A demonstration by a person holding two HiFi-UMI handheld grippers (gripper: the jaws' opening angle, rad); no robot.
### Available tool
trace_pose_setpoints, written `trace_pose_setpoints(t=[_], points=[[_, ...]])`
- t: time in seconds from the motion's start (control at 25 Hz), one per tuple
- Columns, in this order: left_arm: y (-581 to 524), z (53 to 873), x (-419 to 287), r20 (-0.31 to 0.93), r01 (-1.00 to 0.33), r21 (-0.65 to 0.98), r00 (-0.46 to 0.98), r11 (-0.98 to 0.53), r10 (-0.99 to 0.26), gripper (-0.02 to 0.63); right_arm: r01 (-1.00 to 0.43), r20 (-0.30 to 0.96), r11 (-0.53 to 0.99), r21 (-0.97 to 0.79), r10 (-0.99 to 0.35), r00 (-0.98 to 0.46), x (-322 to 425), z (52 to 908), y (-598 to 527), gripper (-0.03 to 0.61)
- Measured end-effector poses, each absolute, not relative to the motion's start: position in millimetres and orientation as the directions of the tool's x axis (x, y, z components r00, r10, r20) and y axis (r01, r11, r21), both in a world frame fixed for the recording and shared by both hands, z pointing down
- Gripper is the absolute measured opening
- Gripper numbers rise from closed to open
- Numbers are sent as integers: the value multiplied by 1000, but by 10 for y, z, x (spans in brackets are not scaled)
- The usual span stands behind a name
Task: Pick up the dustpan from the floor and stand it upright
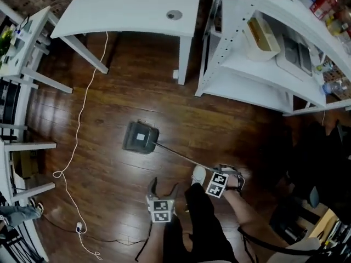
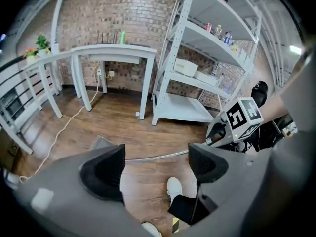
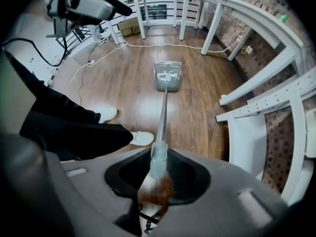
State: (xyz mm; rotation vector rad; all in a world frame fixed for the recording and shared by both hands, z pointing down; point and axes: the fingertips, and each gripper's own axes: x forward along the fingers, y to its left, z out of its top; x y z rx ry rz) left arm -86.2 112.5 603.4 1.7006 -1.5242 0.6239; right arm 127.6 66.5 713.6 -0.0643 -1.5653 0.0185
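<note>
Dustpan [image 1: 141,138] lies with its grey pan down on the dark wooden floor [image 1: 109,108], between the white table [image 1: 131,7] and the person's white shoe [image 1: 198,175]. Its long handle [image 3: 162,113] slants up to the right tool [image 3: 157,174], whose jaws are clamped on the handle's grey end. The left tool [image 2: 155,164] hangs with its jaws wide apart and nothing between them. A white cable [image 1: 77,130] trails over the boards, and white shelving [image 1: 241,64] stands beside the table. The clamp on the handle shows only in the right gripper view. The head view alone shows the round hole [image 1: 174,15] in the tabletop.
</note>
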Motion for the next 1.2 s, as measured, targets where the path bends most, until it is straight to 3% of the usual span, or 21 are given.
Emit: trace_pose_setpoints(t=[0.32,0.68,0.88,0.96,1.04,1.12,1.2], points=[[1583,5073,-1612,685,-957,212,0,199,-729,419,29,1000,1000,-9,9,29,719,6103,633,87],[2256,4405,-2232,597,-911,241,-132,333,-791,416,265,991,961,81,-106,83,-58,5436,557,87],[2698,4206,-2442,577,-886,263,-173,382,-798,417,344,955,893,289,-296,-34,-800,5307,492,96],[2862,3969,-2538,543,-870,291,-193,398,-818,422,263,916,878,400,-380,-125,-976,5118,534,214],[3053,3738,-2704,501,-863,297,-223,408,-836,417,96,881,893,440,-408,-239,-1107,4791,768,310],[3164,3565,-2875,456,-865,307,-232,397,-859,407,-107,836,905,412,-422,-351,-1145,4391,1086,310],[3184,3484,-2986,436,-876,320,-202,361,-877,405,-318,806,907,276,-399,-438,-1079,4091,1473,310]])
